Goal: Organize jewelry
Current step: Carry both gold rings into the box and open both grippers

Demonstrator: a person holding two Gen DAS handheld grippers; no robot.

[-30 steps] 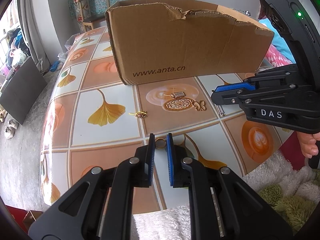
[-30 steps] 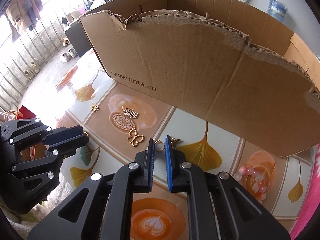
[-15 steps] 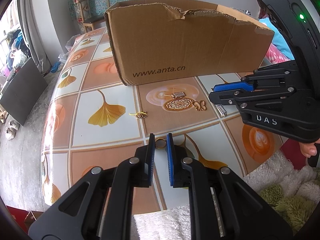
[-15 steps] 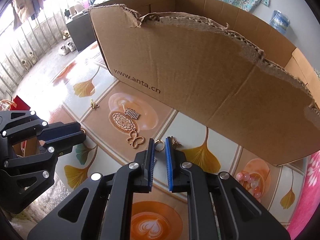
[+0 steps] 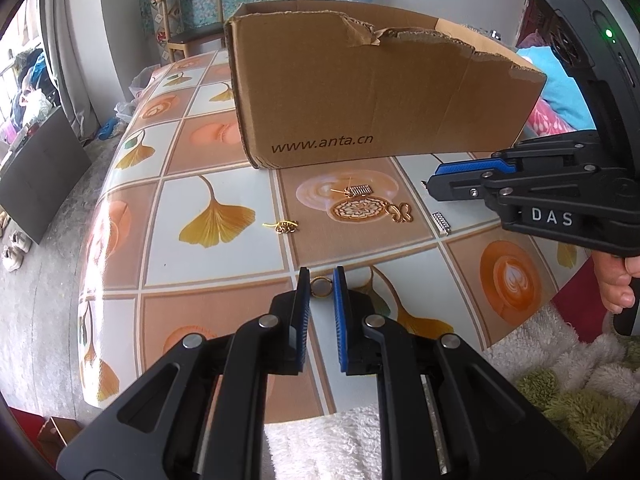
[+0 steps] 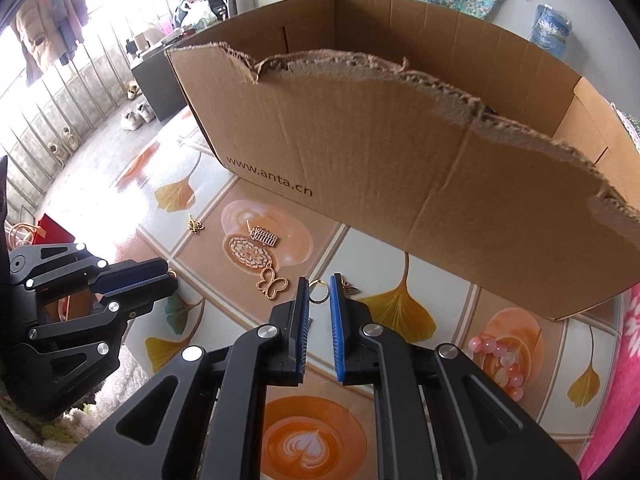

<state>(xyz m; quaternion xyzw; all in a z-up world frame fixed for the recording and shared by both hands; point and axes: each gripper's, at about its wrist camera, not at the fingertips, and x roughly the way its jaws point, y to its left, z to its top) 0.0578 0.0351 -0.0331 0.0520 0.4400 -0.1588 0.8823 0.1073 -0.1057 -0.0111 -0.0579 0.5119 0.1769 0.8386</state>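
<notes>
Your left gripper (image 5: pixel 321 286) is pinching a small gold ring (image 5: pixel 321 287) between its blue pads, near the table's front edge. Your right gripper (image 6: pixel 319 292) pinches another gold ring (image 6: pixel 318 291) the same way — a tiny charm hanging off its far side. Both sit short of the torn cardboard box (image 6: pixel 400 168); a butterfly pendant (image 6: pixel 272 285) lies just left on the tablecloth (image 6: pixel 440 292).

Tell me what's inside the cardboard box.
Inside the cardboard box, only bare inner walls and one small dark patch behind the torn front edge show from the right wrist view. Its floor is hidden by the front wall.
</notes>
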